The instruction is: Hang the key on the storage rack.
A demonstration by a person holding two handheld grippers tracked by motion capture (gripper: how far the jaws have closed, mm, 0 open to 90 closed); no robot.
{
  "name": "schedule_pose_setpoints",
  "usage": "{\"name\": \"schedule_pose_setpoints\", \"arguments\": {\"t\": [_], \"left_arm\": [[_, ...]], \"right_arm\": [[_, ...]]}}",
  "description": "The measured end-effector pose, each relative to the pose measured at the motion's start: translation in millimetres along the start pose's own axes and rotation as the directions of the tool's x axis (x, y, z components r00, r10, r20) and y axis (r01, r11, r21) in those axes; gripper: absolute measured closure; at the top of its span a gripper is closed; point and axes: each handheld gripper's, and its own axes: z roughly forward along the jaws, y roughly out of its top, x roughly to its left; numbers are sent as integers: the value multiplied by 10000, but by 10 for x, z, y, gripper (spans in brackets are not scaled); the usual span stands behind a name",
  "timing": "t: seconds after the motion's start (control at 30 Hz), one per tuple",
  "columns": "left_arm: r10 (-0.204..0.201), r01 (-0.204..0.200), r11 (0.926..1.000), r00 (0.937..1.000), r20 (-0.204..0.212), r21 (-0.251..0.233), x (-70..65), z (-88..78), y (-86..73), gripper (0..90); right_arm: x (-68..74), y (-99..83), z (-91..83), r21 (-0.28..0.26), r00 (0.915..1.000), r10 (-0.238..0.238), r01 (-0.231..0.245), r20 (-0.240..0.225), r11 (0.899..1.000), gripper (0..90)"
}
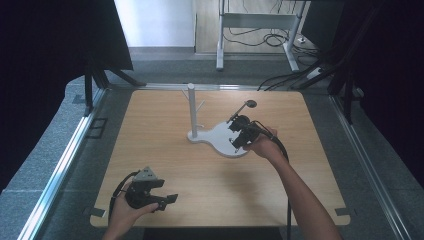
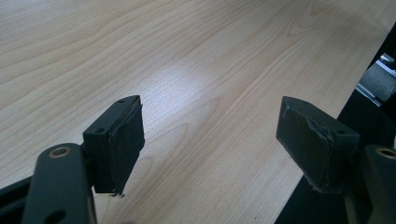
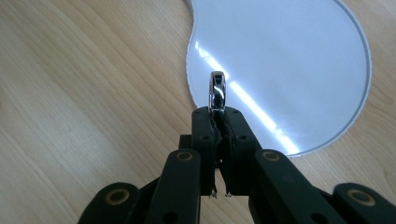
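A white stand has an upright post (image 1: 191, 107) with small side pegs and a flat, rounded base (image 1: 218, 136). My right gripper (image 1: 237, 135) hovers over the right part of that base. In the right gripper view my right gripper (image 3: 216, 114) is shut on a shiny metal ring (image 3: 217, 89), which sticks up edge-on from the fingertips above the white base (image 3: 289, 60). My left gripper (image 1: 167, 201) rests near the table's front left, far from the stand. Its fingers (image 2: 122, 140) stand wide apart over bare wood, with nothing between them.
The wooden table (image 1: 200, 170) has bare wood around the stand. Its front edge lies just right of my left gripper (image 2: 210, 140). Metal rails run along both sides of the table, and a desk frame and cables (image 1: 260, 30) stand beyond the far edge.
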Motion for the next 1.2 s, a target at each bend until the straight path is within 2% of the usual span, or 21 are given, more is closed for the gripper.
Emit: {"name": "schedule_pose_setpoints", "arguments": {"t": [0.27, 0.67, 0.8, 1.03, 1.2], "left_arm": [[9, -9, 10000, 10000, 34, 20, -7, 9, 1, 238], [5, -5, 10000, 10000, 38, -20, 0, -2, 0, 238], [-19, 19, 10000, 10000, 31, -29, 2, -5, -1, 238], [11, -11, 10000, 10000, 41, -3, 2, -5, -1, 238], [-4, 4, 10000, 10000, 35, -33, 8, -16, -2, 238]], "right_arm": [[-48, 161, 8, -77, 10000, 94, -94, -10, 9999, 850], [-79, 288, 97, 147, 9999, 109, -110, 53, 9998, 850], [-94, 361, 85, -19, 9999, 154, -154, 50, 9999, 850], [-80, 438, 106, 260, 9997, 68, -74, 237, 9996, 849], [-77, 515, 93, 173, 9997, 48, -52, 246, 9998, 850]]}}
